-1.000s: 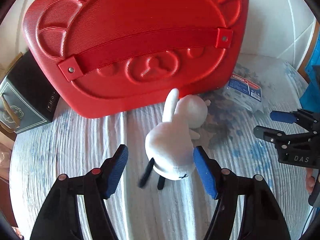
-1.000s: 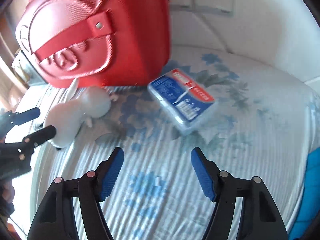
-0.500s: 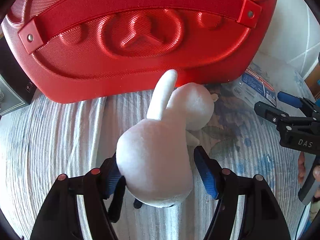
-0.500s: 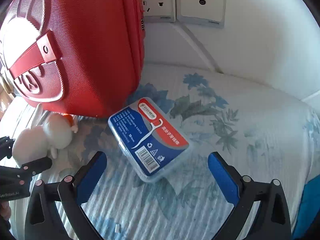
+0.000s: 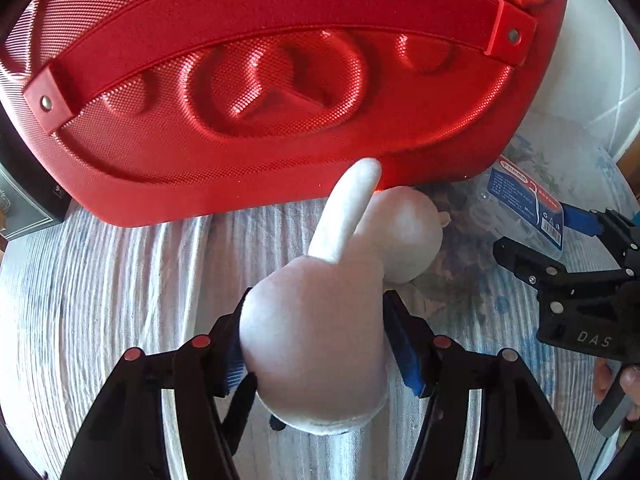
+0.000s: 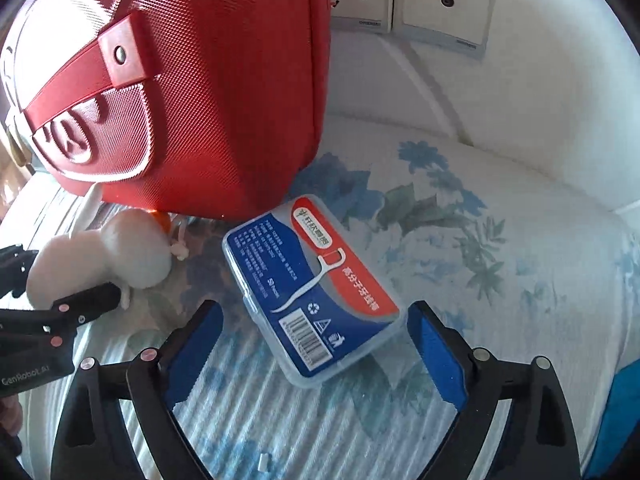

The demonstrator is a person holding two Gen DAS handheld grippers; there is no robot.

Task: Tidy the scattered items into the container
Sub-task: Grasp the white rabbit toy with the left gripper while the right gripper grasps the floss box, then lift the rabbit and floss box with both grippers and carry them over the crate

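A white plush rabbit (image 5: 320, 320) lies on the flowered sheet in front of the closed red hard-shell case (image 5: 280, 80). My left gripper (image 5: 318, 348) straddles the rabbit's body. Its jaws are closing and both blue pads touch the plush. In the right wrist view the rabbit (image 6: 132, 252) and the left gripper (image 6: 60, 276) show at the left, beside the case (image 6: 200, 100). A clear box of floss picks (image 6: 312, 292) lies flat between the fingers of my right gripper (image 6: 316, 344). Those jaws are closing too, with small gaps left at the pads. The box (image 5: 524, 204) and right gripper (image 5: 540, 232) also show in the left wrist view.
A dark box (image 5: 24, 200) stands left of the case. Wall sockets (image 6: 400, 0) sit on the white wall behind the bed. Something blue (image 6: 624, 420) lies at the lower right edge. A tiny white scrap (image 6: 264, 460) rests on the sheet. A hand (image 5: 624, 384) grips the right gripper's handle.
My left gripper came down over the rabbit and its jaws narrowed onto the body. My right gripper moved up to the floss box, spread wide around it, then began narrowing.
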